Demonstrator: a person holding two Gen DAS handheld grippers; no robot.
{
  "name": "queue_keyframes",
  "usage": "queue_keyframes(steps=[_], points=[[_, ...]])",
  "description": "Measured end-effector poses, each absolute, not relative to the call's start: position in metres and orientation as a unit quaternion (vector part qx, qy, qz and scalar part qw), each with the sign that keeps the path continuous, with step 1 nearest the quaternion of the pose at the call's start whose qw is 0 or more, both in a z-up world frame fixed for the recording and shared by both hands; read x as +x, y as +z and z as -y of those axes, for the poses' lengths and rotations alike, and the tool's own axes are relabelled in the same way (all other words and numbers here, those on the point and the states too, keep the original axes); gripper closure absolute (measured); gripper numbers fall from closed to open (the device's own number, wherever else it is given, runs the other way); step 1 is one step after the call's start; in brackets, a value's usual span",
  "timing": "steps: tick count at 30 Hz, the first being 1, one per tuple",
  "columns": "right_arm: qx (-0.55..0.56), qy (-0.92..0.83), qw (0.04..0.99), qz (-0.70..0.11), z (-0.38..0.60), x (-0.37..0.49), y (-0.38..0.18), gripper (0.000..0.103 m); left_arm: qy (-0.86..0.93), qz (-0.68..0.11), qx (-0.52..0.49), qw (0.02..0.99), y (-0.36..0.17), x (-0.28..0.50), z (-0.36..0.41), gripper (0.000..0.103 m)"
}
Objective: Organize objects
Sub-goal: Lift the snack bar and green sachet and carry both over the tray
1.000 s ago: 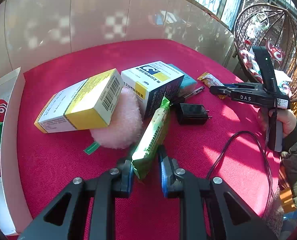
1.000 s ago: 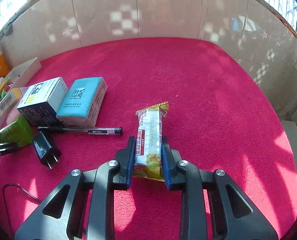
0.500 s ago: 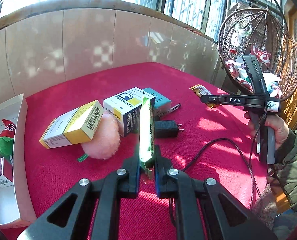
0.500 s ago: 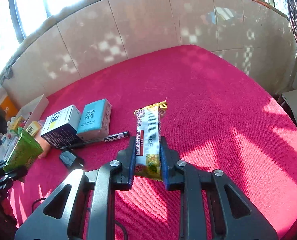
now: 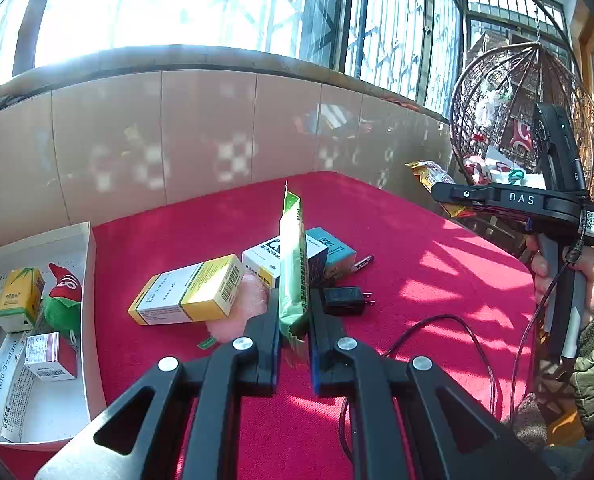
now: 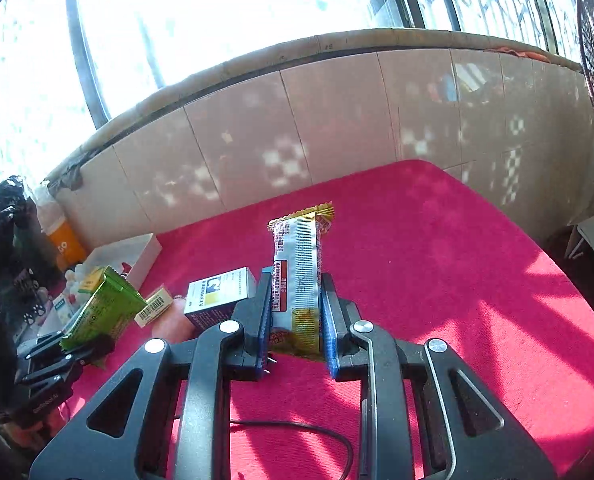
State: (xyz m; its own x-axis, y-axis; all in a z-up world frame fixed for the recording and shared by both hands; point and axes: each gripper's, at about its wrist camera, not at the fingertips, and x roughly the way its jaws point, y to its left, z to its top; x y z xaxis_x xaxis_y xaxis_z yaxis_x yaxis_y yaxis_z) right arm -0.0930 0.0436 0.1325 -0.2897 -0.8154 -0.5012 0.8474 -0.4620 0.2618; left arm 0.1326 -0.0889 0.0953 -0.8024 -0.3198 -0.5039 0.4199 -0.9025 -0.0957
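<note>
You had the green packet (image 5: 293,264) pinched upright in your left gripper (image 5: 293,344), fingers closed on its lower end, above the red table (image 5: 417,264). Your right gripper (image 6: 295,316) was clamped on the yellow-and-white snack bar (image 6: 299,276), also off the cloth. Boxes (image 5: 189,290), a black charger (image 5: 343,300) and a pen (image 5: 361,261) lay on the table; a white tray (image 5: 91,320) sat at its left edge. Tiled wall (image 5: 209,132) and barred windows stood behind.

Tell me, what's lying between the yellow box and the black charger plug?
In the left wrist view, a pink fluffy ball sits between the yellow box and the charger plug.
</note>
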Motion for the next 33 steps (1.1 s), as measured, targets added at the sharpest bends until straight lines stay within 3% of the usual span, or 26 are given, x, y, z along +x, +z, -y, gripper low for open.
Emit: queue_keyframes(steps=[33], points=[[0.253,-0.736,0.624,-0.066,0.007,0.003,0.172,0.082,-0.932,-0.115,0.154,0.308,0.143,0.214,0.118,0.094]])
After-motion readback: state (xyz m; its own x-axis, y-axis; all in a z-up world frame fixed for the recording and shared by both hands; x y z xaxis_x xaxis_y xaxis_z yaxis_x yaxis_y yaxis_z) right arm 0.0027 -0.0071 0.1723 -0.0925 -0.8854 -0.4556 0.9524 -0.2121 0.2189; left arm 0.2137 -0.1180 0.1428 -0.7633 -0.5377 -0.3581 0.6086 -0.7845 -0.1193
